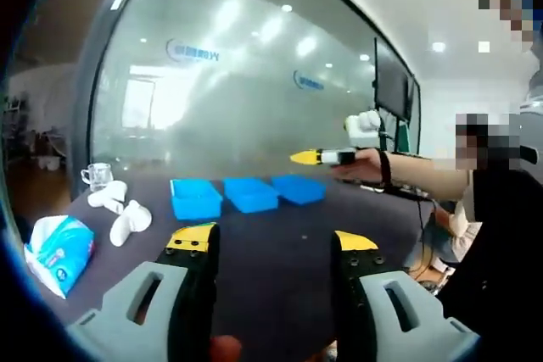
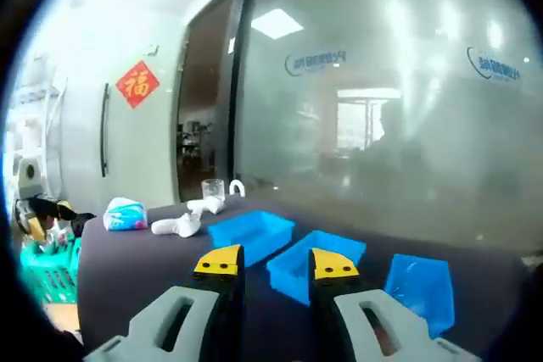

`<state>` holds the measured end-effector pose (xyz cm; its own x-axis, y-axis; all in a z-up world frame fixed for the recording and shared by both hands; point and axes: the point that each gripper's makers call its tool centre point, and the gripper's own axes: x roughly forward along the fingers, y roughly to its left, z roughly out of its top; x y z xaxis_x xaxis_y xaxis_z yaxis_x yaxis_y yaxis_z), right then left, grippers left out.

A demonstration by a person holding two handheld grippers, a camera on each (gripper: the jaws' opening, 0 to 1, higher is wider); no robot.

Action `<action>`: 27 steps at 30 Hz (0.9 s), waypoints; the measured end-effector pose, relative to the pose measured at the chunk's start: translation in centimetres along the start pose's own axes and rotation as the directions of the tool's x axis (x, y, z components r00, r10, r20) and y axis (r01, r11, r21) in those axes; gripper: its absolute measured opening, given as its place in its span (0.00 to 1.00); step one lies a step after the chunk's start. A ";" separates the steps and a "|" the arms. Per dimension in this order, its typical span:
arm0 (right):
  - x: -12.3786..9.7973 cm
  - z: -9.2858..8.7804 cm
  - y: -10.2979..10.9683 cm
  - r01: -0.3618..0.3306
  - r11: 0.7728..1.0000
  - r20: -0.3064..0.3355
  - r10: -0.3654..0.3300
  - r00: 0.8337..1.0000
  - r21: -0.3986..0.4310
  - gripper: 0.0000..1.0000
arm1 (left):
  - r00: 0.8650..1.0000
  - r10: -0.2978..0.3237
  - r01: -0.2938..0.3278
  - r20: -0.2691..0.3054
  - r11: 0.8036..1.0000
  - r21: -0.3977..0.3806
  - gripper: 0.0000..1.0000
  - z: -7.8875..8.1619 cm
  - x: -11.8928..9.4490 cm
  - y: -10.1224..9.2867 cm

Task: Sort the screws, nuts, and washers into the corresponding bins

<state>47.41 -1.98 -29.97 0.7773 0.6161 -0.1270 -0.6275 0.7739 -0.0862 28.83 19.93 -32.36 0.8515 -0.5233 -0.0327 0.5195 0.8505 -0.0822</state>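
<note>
Left gripper (image 1: pixel 271 243) jaws stand wide and empty; right gripper (image 2: pixel 276 264) jaws sit narrower, empty too. Beyond them, three shallow blue plastic bins (image 1: pixel 249 194) form a side-by-side row across the dark counter (image 1: pixel 271 260).

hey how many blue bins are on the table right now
3, in a row on the dark table: left bin, middle bin, right bin. None looks hidden.

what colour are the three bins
Blue bins, clearest in the left gripper view.
</note>
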 end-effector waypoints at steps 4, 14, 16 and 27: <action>-2.8 -0.4 0.4 -0.026 1.000 0.009 0.026 1.000 -0.005 0.26 | 0.999 -0.033 0.033 -0.013 0.999 -0.006 0.52 -0.5 0.6 -0.1; -9.4 -2.5 1.7 -0.069 0.997 0.015 0.069 0.998 0.028 0.27 | 0.996 -0.078 0.078 -0.040 0.997 0.008 0.53 -1.0 1.2 -0.8; -10.2 -3.0 1.9 -0.081 0.996 0.006 0.081 0.997 0.026 0.27 | 0.994 -0.094 0.095 -0.056 0.995 0.017 0.53 -1.2 1.3 -1.3; -14.1 -6.0 3.4 -0.187 0.982 -0.067 0.189 0.980 0.025 0.29 | 0.987 -0.131 0.135 -0.093 0.990 0.038 0.52 -1.9 1.3 -2.6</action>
<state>34.07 -8.91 -34.39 0.6402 0.7399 -0.2067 -0.7607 0.6481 -0.0363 28.43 16.94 -34.13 0.7655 -0.6332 -0.1143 0.6324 0.7732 -0.0485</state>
